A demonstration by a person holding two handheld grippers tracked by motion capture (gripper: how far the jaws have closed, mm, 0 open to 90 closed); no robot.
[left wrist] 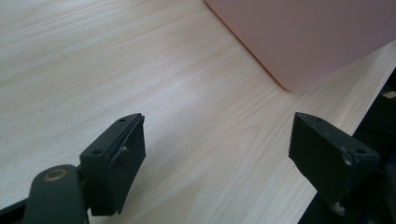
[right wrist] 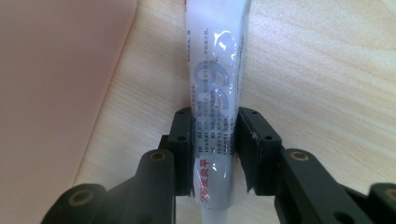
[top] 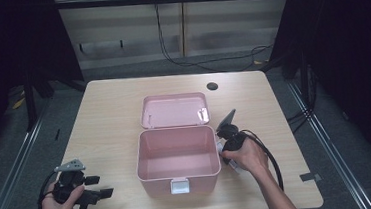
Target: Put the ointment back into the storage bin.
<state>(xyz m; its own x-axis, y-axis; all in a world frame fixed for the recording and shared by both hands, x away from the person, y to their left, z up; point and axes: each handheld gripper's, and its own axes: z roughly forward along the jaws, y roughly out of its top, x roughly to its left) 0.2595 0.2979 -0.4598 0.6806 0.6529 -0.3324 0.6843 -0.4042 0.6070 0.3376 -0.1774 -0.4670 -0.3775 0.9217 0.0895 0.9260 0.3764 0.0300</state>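
A white tube [right wrist: 217, 84] with blue and red print lies on the wooden table, close beside the right wall of an open pink box [top: 160, 185]. My right gripper [right wrist: 215, 123] is shut on the tube, its pads pressing both sides of the tube's lower part. From the high view, that right gripper [top: 226, 142] sits low by the box's right side, under the person's hand. The box's lid [top: 174, 110] lies flung back behind it, and the inside looks bare. My left gripper [top: 101, 186] rests at the table's front left, open and holding nothing; its left gripper view [left wrist: 217, 128] shows bare wood and a box corner [left wrist: 308, 37].
The light wooden table [top: 109, 120] has a round cable hole [top: 212, 86] at the back right. Dark floor and metal frame rails lie on both sides. Black cables trail on the floor behind the table.
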